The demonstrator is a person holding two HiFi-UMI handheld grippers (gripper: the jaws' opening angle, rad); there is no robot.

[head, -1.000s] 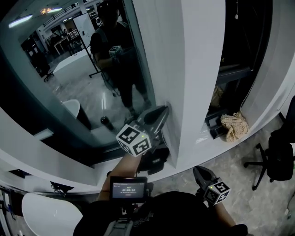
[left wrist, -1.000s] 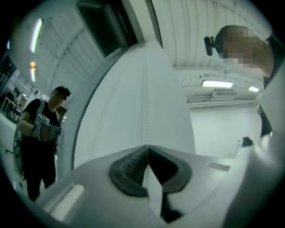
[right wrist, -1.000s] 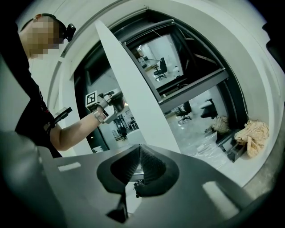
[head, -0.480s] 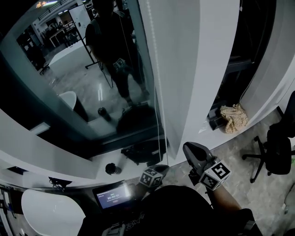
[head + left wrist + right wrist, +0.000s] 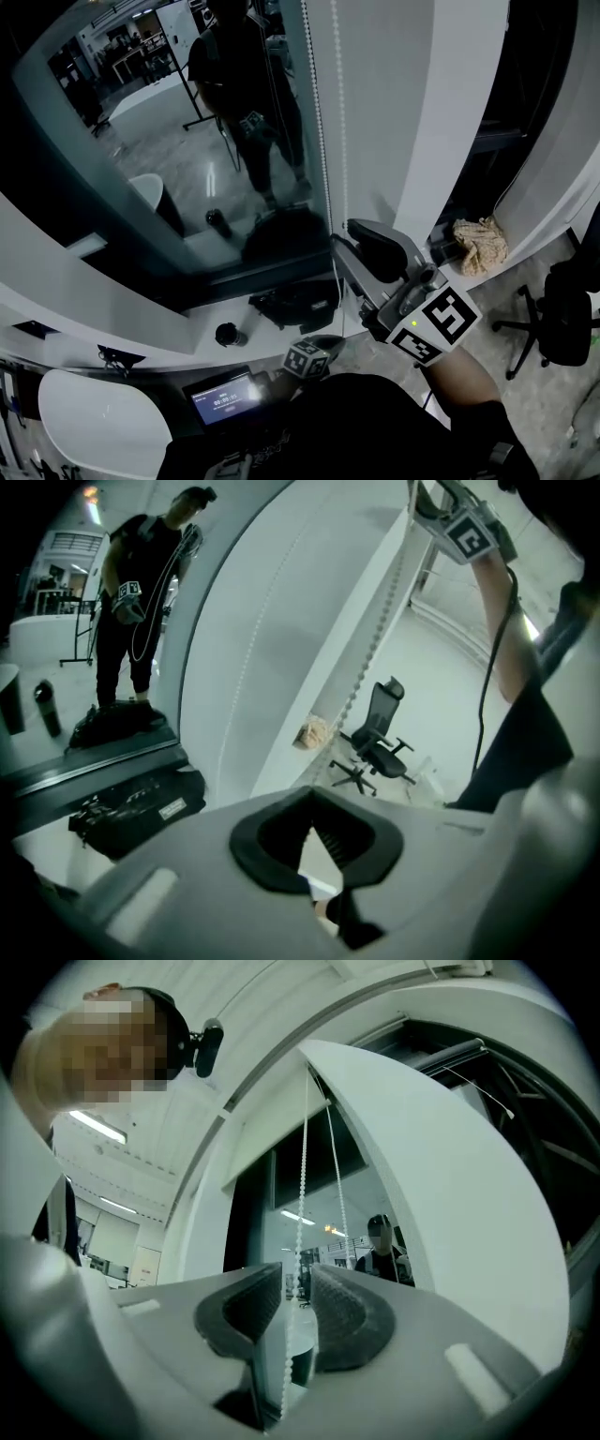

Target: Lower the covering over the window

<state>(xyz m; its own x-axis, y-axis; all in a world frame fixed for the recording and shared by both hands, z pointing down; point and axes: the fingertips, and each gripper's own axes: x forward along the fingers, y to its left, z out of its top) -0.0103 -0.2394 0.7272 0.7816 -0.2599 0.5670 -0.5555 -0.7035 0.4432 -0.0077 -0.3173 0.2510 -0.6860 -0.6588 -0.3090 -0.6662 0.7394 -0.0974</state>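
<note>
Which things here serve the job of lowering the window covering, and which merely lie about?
Job: white beaded pull cord; right gripper, jaws opening with the cord between them.
Lying about: black fabric bag; crumpled beige cloth; black office chair.

Dim, bluish indoor light. Wall glows brightest at twelve o'clock; glass reflects darkly. Lamp glares at nine o'clock. Fisheye bends edges, corners vignette black, near foreground blurs.
</note>
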